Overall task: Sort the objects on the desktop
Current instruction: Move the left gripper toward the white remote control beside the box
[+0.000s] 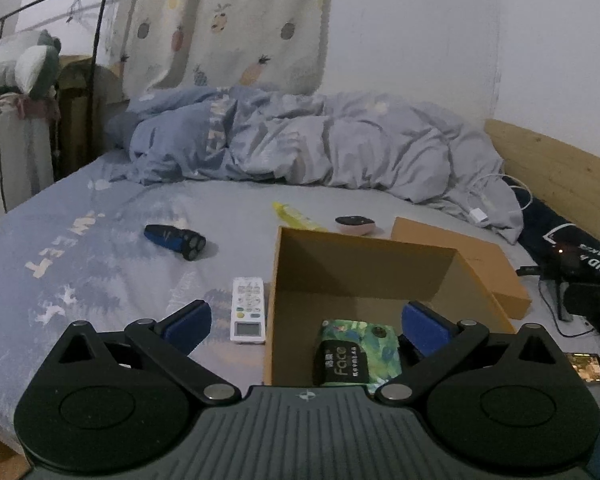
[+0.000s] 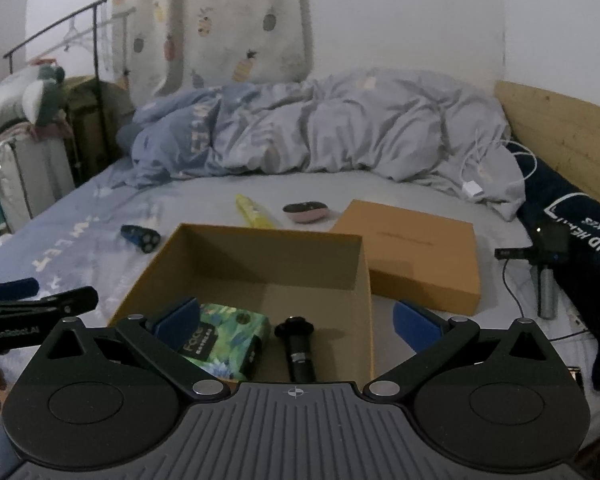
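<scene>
An open cardboard box [image 1: 284, 280] [image 2: 364, 272] stands on the bed. Inside lie a green leafy pack [image 1: 358, 350] [image 2: 224, 336] and a black cylinder [image 2: 298, 346]. On the sheet outside are a white remote [image 1: 249, 309], a blue and black shaver [image 1: 176, 240] [image 2: 140, 238], a yellow packet [image 1: 294, 216] [image 2: 254, 210] and a pink and black case [image 1: 355, 224] [image 2: 305, 212]. My left gripper [image 1: 306, 322] is open, straddling the box's left wall with nothing held. Above the box's near right corner, my right gripper [image 2: 298, 322] also stands open and empty. The left gripper [image 2: 32, 300] shows at the left edge.
The box lid [image 1: 460, 256] [image 2: 416, 252] lies right of the box. A crumpled grey duvet [image 1: 300, 140] [image 2: 320, 128] fills the back of the bed. A white charger and cable [image 2: 474, 188], a dark garment [image 2: 572, 216], a small tripod device [image 2: 544, 280] and a phone [image 1: 586, 366] lie at right.
</scene>
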{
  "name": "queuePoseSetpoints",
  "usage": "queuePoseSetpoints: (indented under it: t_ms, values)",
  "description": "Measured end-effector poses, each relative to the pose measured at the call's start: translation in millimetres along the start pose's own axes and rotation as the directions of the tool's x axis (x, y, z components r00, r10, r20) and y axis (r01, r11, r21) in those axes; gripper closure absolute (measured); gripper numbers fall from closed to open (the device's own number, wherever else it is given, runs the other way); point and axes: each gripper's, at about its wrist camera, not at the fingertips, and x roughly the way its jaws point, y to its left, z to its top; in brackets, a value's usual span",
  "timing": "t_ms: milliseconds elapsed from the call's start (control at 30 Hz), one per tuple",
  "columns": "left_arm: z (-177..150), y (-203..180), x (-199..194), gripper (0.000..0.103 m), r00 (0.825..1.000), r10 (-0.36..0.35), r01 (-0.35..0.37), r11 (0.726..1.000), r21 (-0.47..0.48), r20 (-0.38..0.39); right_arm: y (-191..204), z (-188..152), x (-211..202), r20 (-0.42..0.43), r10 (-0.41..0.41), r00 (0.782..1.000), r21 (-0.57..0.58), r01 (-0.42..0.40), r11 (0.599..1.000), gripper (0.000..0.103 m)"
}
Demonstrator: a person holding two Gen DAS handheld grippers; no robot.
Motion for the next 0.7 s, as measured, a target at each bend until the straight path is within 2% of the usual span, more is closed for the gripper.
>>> queuePoseSetpoints:
  t_ms: [300, 700]
  values:
    - [2.6, 8.2, 14.6, 0.000, 0.998, 0.051, -0.051, 0.999, 0.000, -0.031, -1.3, 0.2, 23.3, -0.012, 0.021, 1.000, 0.014, -0.021, 1.000, 0.000]
    - [6.3, 31.7, 42.2, 0.000, 0.995, 0.065, -0.070, 0.995, -0.070, -0.078, -5.7, 5.9, 54.0, -0.041, 0.040, 0.998, 0.057, -0.037, 0.998, 0.000]
